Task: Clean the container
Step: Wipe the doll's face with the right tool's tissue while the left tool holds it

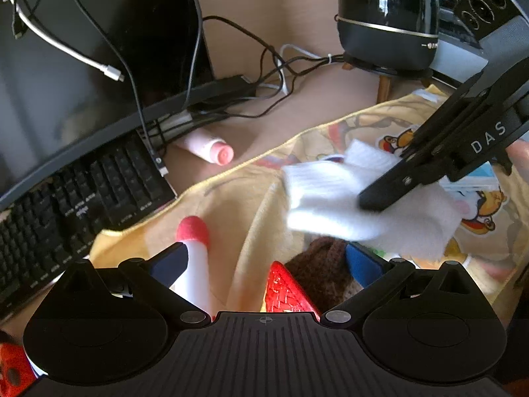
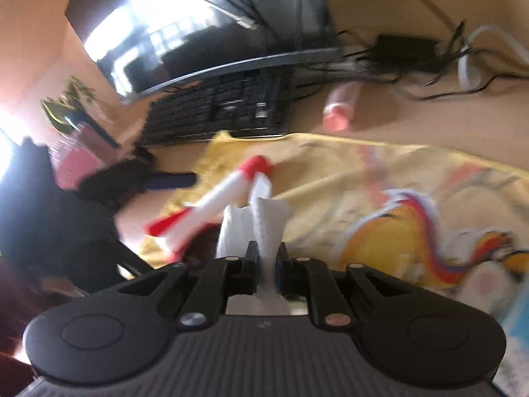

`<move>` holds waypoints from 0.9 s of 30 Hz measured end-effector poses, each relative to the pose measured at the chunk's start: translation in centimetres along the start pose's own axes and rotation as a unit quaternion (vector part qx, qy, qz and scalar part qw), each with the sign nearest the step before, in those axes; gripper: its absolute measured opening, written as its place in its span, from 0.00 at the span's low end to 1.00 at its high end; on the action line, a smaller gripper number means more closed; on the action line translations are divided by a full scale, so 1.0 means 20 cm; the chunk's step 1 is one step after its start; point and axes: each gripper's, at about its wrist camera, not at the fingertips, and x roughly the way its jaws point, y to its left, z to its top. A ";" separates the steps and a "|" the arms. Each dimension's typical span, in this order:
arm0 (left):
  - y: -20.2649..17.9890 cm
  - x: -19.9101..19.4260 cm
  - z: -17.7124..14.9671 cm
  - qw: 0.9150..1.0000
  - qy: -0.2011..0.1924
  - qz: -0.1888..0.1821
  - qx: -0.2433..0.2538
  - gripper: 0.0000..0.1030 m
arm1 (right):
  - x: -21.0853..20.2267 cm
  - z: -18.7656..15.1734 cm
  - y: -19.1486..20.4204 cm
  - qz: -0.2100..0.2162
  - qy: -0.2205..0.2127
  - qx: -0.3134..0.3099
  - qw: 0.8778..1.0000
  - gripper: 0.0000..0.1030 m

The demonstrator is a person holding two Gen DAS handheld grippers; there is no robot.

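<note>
Bright daylight glaring off the monitor [image 2: 211,33] and blowing out the left edge of the right wrist view, heavy motion blur there, sharper in the left wrist view apart from the smeared white tissue [image 1: 347,198], fisheye-bent at the edges.

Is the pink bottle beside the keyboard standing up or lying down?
Lying down: the pink bottle rests on its side on the desk, cap end toward the yellow cloth.

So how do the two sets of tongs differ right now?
The right tongs are pinched shut on a white tissue; the left tongs stand wide, with a red-and-white container between them. The right tongs are blurred, the left tongs sharp. Both point down over the yellow cloth.
</note>
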 end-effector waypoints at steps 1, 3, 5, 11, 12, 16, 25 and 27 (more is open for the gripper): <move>0.01 0.00 0.00 1.000 0.000 0.000 0.000 1.00 | -0.01 0.00 -0.02 -0.008 0.002 0.001 1.000 0.11; 0.02 0.01 0.01 1.000 -0.001 0.001 0.005 1.00 | -0.02 -0.02 -0.07 -0.025 0.007 0.010 1.000 0.11; 0.02 0.02 0.03 1.000 -0.004 0.007 0.013 1.00 | -0.03 -0.05 -0.12 -0.044 0.010 0.020 0.999 0.11; 0.02 0.06 0.07 0.997 -0.007 0.064 0.037 1.00 | -0.10 -0.08 -0.22 -0.061 0.001 0.046 0.997 0.11; 0.02 0.06 0.08 0.997 -0.005 0.068 0.037 1.00 | -0.11 -0.09 -0.22 -0.058 -0.001 0.047 0.997 0.11; 0.03 0.02 0.08 0.998 -0.015 0.040 0.042 1.00 | -0.14 -0.08 -0.20 -0.045 -0.012 0.048 0.998 0.11; -0.15 -0.02 -0.01 0.986 0.015 0.006 0.166 1.00 | -0.07 0.10 -0.05 0.091 -0.046 0.066 0.993 0.11; -0.18 0.04 -0.01 0.984 0.029 0.030 0.173 1.00 | 0.04 0.13 0.00 0.110 -0.035 0.052 0.992 0.11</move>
